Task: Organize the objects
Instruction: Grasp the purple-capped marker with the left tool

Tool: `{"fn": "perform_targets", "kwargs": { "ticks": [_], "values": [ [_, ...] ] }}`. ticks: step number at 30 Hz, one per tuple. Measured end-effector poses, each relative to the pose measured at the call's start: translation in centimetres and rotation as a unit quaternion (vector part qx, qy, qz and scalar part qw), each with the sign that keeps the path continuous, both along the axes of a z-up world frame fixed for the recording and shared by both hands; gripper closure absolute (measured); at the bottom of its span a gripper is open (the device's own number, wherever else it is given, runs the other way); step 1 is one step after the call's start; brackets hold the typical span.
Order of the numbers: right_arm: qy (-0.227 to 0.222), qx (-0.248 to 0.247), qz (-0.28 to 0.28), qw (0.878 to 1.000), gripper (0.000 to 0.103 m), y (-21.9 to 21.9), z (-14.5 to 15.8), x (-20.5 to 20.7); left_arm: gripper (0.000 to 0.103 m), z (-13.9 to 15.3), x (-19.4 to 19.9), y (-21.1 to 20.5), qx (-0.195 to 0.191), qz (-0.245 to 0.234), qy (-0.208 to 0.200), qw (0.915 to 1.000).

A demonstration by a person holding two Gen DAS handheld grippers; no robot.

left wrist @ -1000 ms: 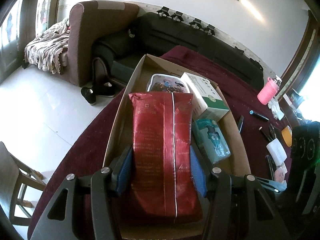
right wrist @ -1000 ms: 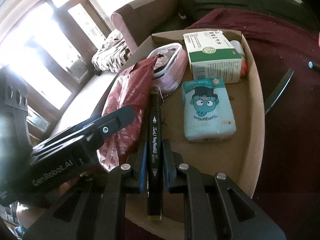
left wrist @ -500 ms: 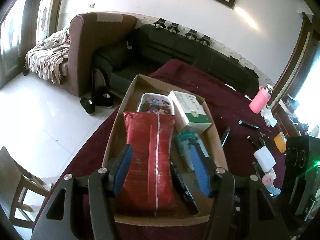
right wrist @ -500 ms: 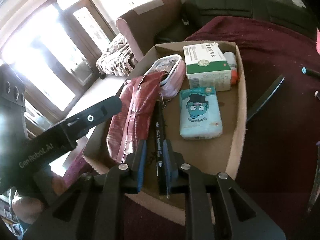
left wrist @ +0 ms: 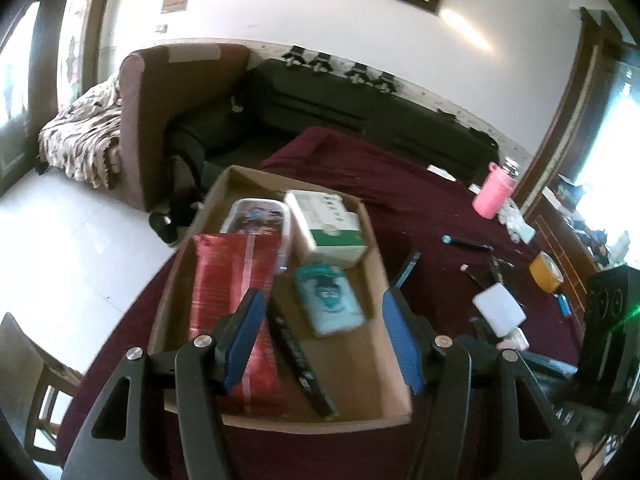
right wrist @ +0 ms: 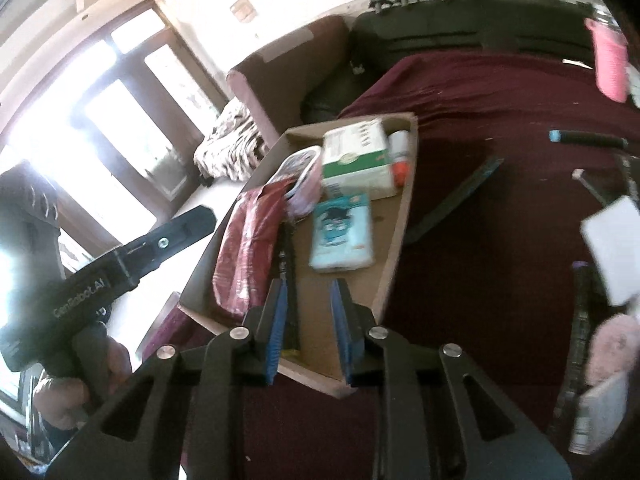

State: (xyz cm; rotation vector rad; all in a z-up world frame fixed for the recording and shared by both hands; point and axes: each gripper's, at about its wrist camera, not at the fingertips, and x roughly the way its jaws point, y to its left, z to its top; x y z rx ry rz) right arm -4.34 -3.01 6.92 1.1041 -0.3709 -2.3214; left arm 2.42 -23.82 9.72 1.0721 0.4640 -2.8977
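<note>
Fingers (left wrist: pixel 244 336) spread above cluttered box (left wrist: pixel 372 264).

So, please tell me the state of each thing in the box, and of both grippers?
Left gripper: open, empty.
Right gripper: open, empty.
Cardboard box: open-topped, on the table.
Red bag: lying flat.
Black marker: lying flat beside the bag.
Tissue pack: lying flat.
White-green carton: closed.

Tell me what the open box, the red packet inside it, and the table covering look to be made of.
Open box: plain brown cardboard, matte, raw-edged walls. Red packet: probably glossy plastic film; it shines and shows a centre seam. Table covering: likely maroon fabric, dull with soft folds.
</note>
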Motion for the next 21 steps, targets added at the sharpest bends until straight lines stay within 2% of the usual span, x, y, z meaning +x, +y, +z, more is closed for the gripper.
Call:
{"fn": "perform_targets", "kwargs": {
  "ticks": [8,11,14,18,21],
  "values": [
    [0.008,-0.012,-0.084,0.996,0.082,11.6,1.2,1.9,0.047,0.2,-0.6,7.2,0.002,-0.075,-0.017,0.9971],
    [0.005,-0.016,-0.124,0.992,0.082,16.5,0.6,2.4,0.047,-0.4,-1.0,10.7,0.013,-0.112,-0.033,0.9931],
    [-0.013,-0.052,-0.17,0.984,0.082,21.5,-1.4,2.8,0.047,-1.6,-1.9,14.6,0.02,-0.143,-0.057,0.9878],
    [-0.042,-0.084,-0.199,0.975,0.083,25.2,-3.8,3.0,0.047,-3.6,-2.9,18.5,0.012,-0.165,-0.09,0.982],
    [-0.057,-0.106,-0.197,0.973,0.083,26.0,-4.1,2.6,0.047,-4.8,-3.9,20.3,0.018,-0.167,-0.112,0.9794]
  ]
}}
